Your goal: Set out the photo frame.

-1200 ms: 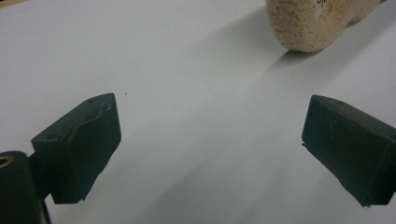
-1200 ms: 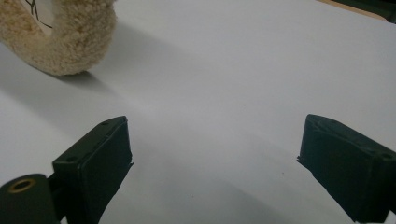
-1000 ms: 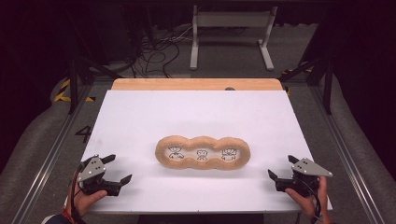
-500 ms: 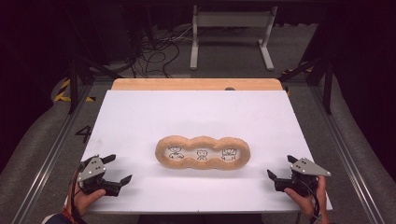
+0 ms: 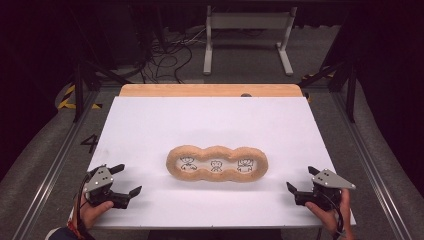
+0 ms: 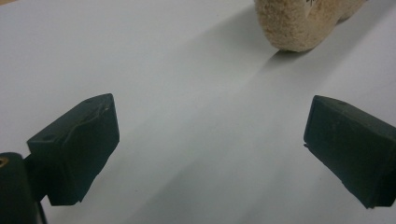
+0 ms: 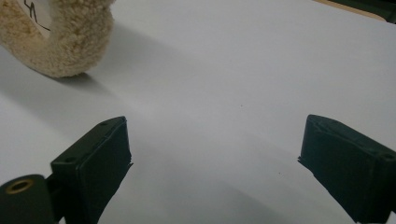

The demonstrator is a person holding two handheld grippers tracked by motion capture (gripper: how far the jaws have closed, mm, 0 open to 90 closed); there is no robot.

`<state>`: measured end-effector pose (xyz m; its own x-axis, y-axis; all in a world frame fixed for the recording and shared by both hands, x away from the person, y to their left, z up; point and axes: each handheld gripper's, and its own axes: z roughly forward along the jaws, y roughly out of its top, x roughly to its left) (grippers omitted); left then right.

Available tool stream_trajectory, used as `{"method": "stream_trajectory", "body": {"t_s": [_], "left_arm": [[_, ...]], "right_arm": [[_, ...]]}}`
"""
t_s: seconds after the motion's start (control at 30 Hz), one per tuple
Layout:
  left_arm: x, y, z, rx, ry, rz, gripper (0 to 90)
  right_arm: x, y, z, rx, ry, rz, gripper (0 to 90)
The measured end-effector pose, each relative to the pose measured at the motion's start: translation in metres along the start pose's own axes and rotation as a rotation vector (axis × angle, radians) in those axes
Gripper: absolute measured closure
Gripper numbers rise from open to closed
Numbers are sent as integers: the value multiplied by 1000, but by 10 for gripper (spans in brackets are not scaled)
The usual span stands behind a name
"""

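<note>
High view puts the fleecy three-lobed ring [image 5: 216, 163] just below the middle of the frame, lying flat on the white table [image 5: 210, 120]; its tan pile wraps three small windows with little black drawings in them, though the drawings are too small to read; the left tongs [image 5: 125, 180] sit at the lower left of the frame, well apart from the ring, and the right tongs [image 5: 300, 181] at the lower right, equally clear of it; both are spread wide and hold nothing, each hovering near the table's near edge with a hand behind it.

Left gripper view shows one rounded end of the ring [image 6: 299, 23] at the upper right of the frame, off the line between the two black jaws; right gripper view shows the other end [image 7: 60, 42] at the upper left, likewise off to one side.

The likely trouble, as I judge it, is in the approach: with the ring off-centre for both tongs, a straight reach would bring one jaw onto the pile and shove the ring across the smooth sheet instead of straddling it; a soft, limp band may also fold or sag if pinched at one end alone, so that the far lobe drags; closing on fleece only, without the body under it, could let it slip free on lifting.
</note>
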<state>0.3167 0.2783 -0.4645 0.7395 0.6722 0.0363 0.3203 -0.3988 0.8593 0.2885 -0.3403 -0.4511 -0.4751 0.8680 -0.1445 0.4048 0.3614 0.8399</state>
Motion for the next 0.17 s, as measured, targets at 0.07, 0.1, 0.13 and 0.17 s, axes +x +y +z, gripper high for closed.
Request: {"method": "stream_trajectory", "body": {"t_s": [0.07, 0.1, 0.13, 0.17], "left_arm": [[0, 0, 0, 1, -2, 1, 39], [0, 0, 0, 2, 0, -3, 40], [0, 0, 0, -2, 1, -10, 40], [0, 0, 0, -2, 1, -10, 40]], "right_arm": [[0, 0, -1, 0, -4, -4, 84], [0, 0, -1, -3, -6, -2, 84], [-1, 0, -2, -7, -4, 1, 84], [-1, -1, -2, -10, -5, 6, 83]]}}
